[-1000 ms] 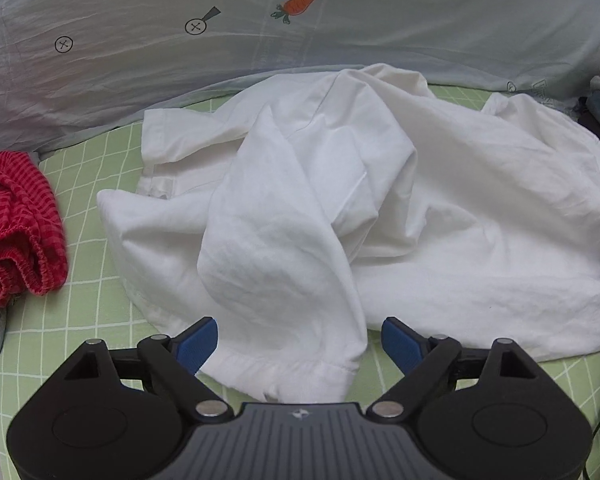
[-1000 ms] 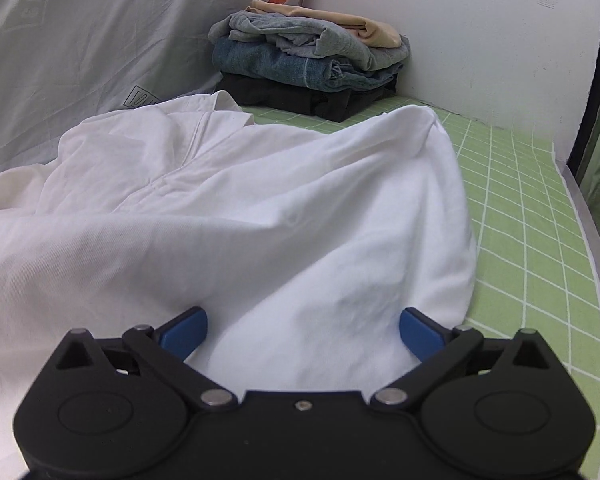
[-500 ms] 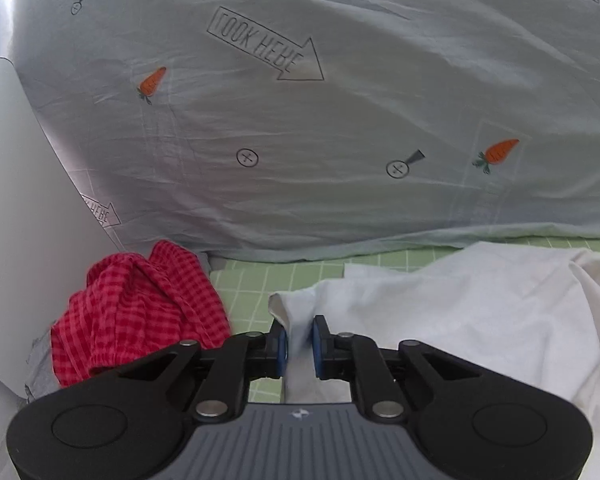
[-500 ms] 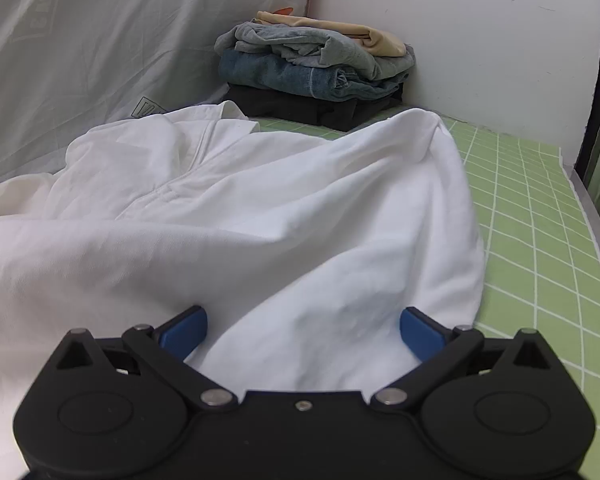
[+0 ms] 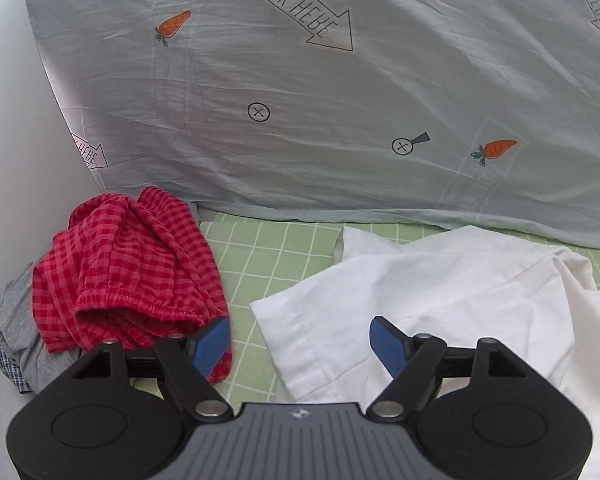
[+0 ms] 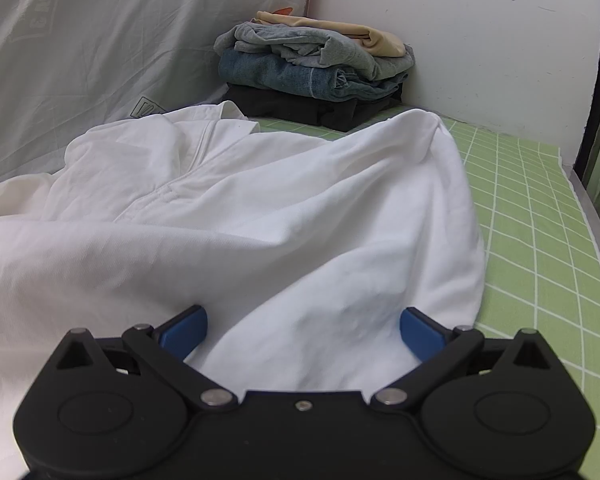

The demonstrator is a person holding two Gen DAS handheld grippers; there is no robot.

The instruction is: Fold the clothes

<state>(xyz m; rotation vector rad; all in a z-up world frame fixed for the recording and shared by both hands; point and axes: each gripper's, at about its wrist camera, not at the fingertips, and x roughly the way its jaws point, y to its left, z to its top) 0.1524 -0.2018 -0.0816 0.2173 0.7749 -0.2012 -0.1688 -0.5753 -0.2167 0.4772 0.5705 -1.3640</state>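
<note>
Blue pads tip both of my tongs, and both pairs are spread. My left gripper (image 5: 300, 344) is opening at this moment, its jaws wide apart with the hemmed sleeve (image 5: 300, 332) of the white shirt (image 5: 440, 292) lying flat on the mat below the gap, pinched by neither pad. Its left pad sits in front of the elastic hem of the crumpled red checked shorts (image 5: 128, 276), which are heaped just left of the sleeve on top of some grey fabric (image 5: 14, 320); whether the pad touches the shorts I cannot tell. My right gripper (image 6: 302, 332) is released as well, jaws wide, with a raised fold of the same white shirt (image 6: 260, 220) bulging up between the pads but not clamped by them. The shirt spreads rumpled across the green grid-patterned mat (image 6: 540, 240), its collar and placket toward the far side in the right wrist view. Beyond it, in the corner against the white wall (image 6: 480, 40), stands a stack of folded clothes (image 6: 316, 76): dark at the bottom, denim in the middle, a tan piece on top. A pale sheet printed with carrots and arrows (image 5: 340, 100) hangs along the back edge of the mat.
</note>
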